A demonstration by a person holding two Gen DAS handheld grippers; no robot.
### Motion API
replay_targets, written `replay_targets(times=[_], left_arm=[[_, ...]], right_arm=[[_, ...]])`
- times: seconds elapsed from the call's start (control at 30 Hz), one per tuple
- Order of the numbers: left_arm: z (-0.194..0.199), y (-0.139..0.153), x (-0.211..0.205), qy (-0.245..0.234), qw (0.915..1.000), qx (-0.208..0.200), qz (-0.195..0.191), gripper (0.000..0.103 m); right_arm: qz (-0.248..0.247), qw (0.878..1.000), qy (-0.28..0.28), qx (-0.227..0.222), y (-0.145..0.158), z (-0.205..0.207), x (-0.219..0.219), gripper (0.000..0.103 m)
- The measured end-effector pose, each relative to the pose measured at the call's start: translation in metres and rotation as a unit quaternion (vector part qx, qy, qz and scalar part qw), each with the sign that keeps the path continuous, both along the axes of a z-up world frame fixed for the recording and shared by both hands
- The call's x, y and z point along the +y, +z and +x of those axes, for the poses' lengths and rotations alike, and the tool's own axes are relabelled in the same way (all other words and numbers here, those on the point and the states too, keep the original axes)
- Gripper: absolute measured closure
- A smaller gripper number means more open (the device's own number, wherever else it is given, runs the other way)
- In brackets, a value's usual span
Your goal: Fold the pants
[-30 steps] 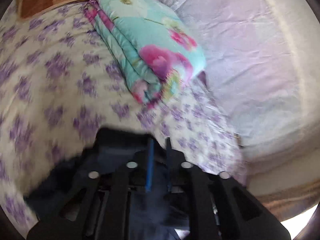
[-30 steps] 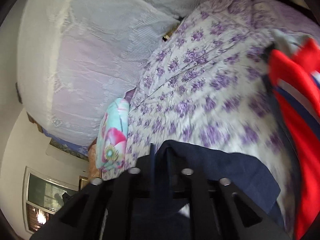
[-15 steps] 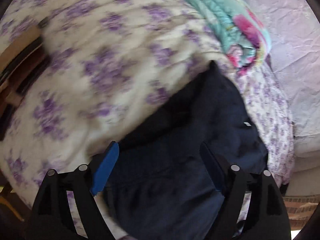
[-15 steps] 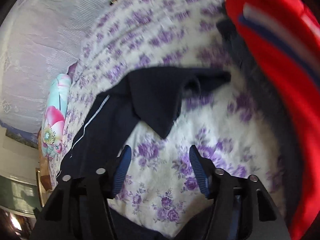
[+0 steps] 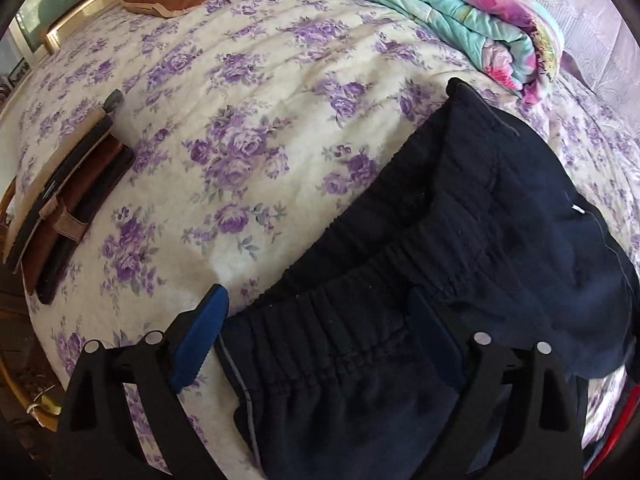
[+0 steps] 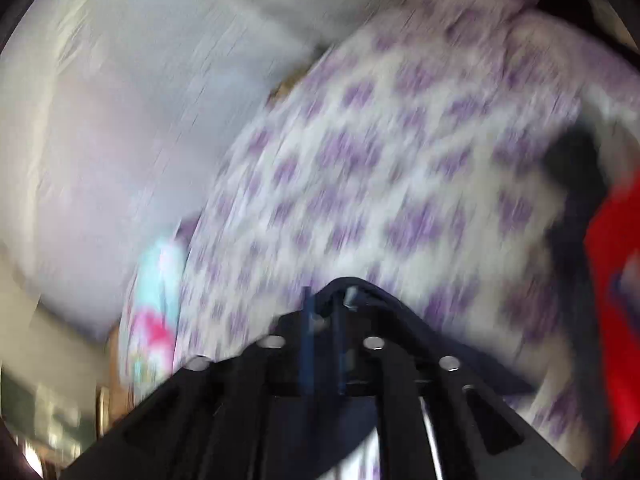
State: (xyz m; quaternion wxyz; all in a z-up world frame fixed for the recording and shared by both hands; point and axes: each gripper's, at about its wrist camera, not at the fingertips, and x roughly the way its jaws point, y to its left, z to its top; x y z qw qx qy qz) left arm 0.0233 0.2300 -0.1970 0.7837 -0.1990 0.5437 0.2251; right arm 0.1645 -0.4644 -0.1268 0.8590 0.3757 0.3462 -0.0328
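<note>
We see the navy pants (image 5: 460, 264) on the floral bedspread (image 5: 248, 128), filling the lower right of the left wrist view. The elastic waistband (image 5: 360, 308) runs between the wide-spread fingers of the left tool (image 5: 316, 336), and the pants' long axis runs toward the upper right, to the folded quilt (image 5: 472, 12). In the blurred right view, the right tool (image 6: 323, 312) is pinched narrow on a dark fold of the pants (image 6: 384, 304). We judge the left tool nearer the waistband.
</note>
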Motion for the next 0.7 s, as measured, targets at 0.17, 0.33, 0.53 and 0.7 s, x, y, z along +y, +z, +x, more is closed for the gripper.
replay_targets(times=[0.17,0.33,0.53,0.7], left_arm=[[-0.006,0.001,0.015,0.018,0.9993,-0.005,-0.033,0.013],[-0.018,-0.01,0.021,0.051,0.9952,-0.013,-0.083,0.008],[-0.006,-0.012,0.016,0.048,0.9963,0.002,-0.071,0.008],[-0.003,-0.014,0.017,0.045,0.9968,0.005,-0.067,0.007]], right_arm=[[-0.052,0.998,-0.034,0.032,0.02,0.017,-0.047,0.016],[-0.08,0.991,-0.011,0.109,-0.046,-0.041,-0.03,0.04],[0.033,0.99,-0.039,0.134,-0.121,-0.075,-0.026,0.05],[0.049,0.992,-0.022,0.116,-0.123,-0.049,-0.02,0.084]])
